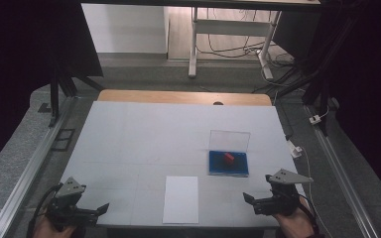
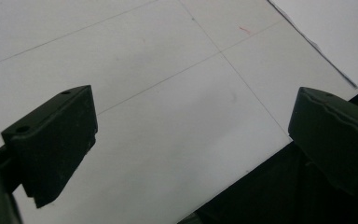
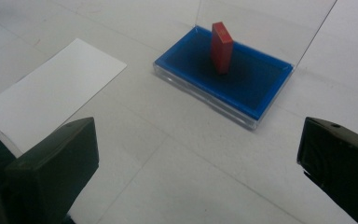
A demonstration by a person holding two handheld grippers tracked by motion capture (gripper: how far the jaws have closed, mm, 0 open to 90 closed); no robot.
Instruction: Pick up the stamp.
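With both the right hand-held gripper (image 1: 250,201) and left hand-held gripper (image 1: 101,208) wide open and empty, we judge the red block (image 3: 221,46), upright in the blue tray (image 3: 265,100) ahead of the right one, may topple if a jaw clips it or the clear lid (image 3: 261,23) behind it.

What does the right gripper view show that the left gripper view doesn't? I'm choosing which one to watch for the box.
Right gripper view: the red block standing upright in the blue-lined box, whose clear lid is raised behind it. Left gripper view: a small red mark on the table surface and the table's near edge. Both: the white sheet of paper, the white table with its thin lines, and each view's own black jaws standing wide apart, holding nothing.
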